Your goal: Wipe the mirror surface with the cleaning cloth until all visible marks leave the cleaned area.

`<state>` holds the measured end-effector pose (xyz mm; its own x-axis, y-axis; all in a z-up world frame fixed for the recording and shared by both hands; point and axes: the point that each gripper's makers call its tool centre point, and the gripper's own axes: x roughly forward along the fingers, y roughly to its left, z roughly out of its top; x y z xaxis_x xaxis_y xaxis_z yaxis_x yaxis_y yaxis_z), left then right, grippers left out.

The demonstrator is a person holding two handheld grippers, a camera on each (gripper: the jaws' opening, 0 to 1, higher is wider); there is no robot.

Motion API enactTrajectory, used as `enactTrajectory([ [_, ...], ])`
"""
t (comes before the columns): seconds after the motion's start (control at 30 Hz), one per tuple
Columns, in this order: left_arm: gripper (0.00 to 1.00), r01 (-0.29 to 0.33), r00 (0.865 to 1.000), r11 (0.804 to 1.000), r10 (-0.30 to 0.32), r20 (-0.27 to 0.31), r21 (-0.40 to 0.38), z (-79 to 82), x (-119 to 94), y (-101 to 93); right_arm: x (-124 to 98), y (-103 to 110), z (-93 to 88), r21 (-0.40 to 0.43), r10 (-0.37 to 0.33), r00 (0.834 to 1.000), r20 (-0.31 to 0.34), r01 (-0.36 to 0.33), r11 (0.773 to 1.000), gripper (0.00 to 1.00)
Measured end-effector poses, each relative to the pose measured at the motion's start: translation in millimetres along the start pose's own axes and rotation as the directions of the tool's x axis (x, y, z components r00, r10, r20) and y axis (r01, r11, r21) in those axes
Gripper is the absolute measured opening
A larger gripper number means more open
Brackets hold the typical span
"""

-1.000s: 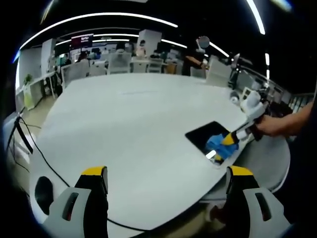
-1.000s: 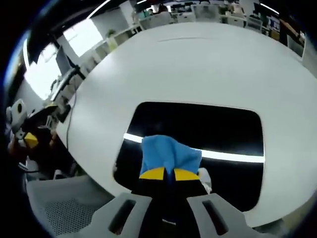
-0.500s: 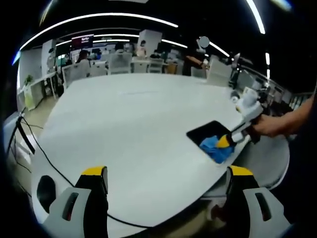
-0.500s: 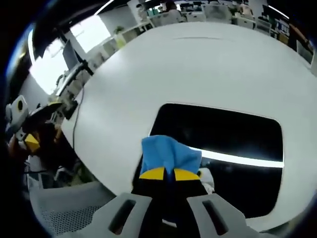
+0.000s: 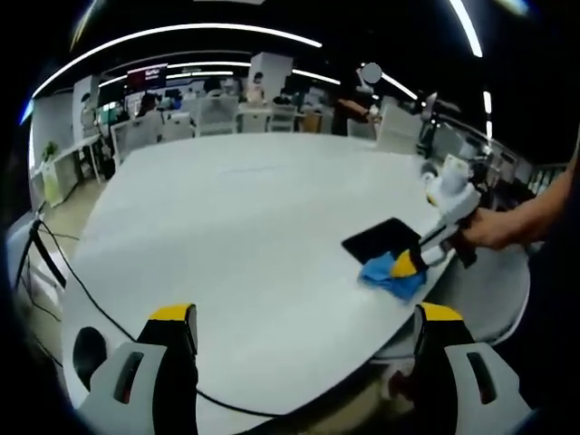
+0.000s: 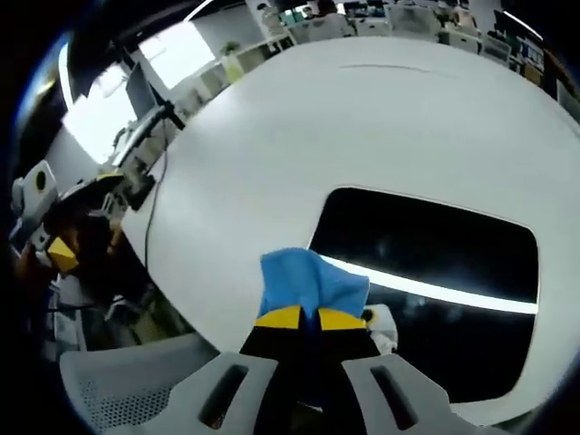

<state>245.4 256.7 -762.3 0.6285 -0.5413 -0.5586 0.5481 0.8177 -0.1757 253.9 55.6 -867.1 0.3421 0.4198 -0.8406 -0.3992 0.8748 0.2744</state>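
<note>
The right gripper (image 6: 304, 316) clamps the blue cleaning cloth (image 6: 308, 283) at the mirror (image 6: 426, 299)'s near edge, overlapping the white table (image 6: 272, 154). The left gripper (image 5: 304, 317) hovers off the table, well away from the mirror, jaws spread and empty.

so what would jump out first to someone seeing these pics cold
Probably the bright blue cleaning cloth, pinched in the right gripper at the near left edge of the dark mirror, which lies flat on the big white table and reflects a strip of ceiling light. In the left gripper view, the left gripper hangs open over the table's near edge, well away from the mirror.
</note>
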Motion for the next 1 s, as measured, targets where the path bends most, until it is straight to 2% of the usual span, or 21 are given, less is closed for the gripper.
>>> enactTrajectory([
  [0.47,1.00,0.012,1.000,1.000,-0.012,0.001,-0.003,-2.5,5.4,-5.0,-0.8,0.1,-0.4,-0.028,0.006,1.000,0.020,-0.005,1.000,0.00],
  [1.0,1.00,0.005,1.000,1.000,-0.005,0.001,-0.006,-7.1,7.3,-6.3,-0.3,0.0,0.4,-0.018,0.008,1.000,0.002,-0.008,1.000,0.00],
])
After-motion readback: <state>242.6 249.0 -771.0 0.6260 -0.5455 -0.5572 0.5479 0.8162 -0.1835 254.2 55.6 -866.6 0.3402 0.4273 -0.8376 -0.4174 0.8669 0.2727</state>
